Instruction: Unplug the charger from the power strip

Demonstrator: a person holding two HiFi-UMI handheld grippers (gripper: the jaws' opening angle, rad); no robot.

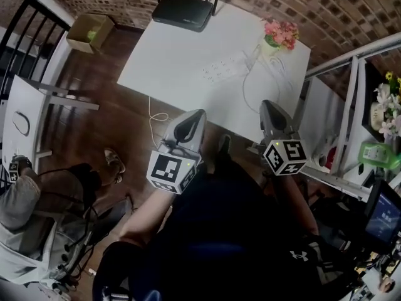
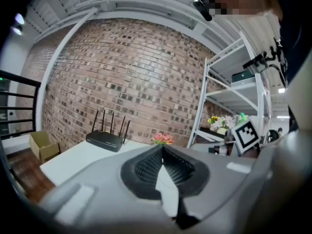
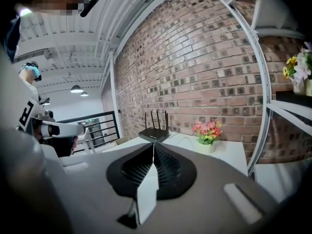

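A white power strip lies on the white table, right of its middle. A small white charger seems to sit at the strip's right end, its thin white cable looping toward the table's front. Both grippers hover at the table's near edge, well short of the strip. My left gripper is shut with nothing in it. My right gripper is shut and empty too. The strip is hidden behind the jaws in both gripper views.
A black router stands at the table's back, a pot of pink flowers at its back right corner. A white shelf rack stands right, a cardboard box far left, a seated person near left.
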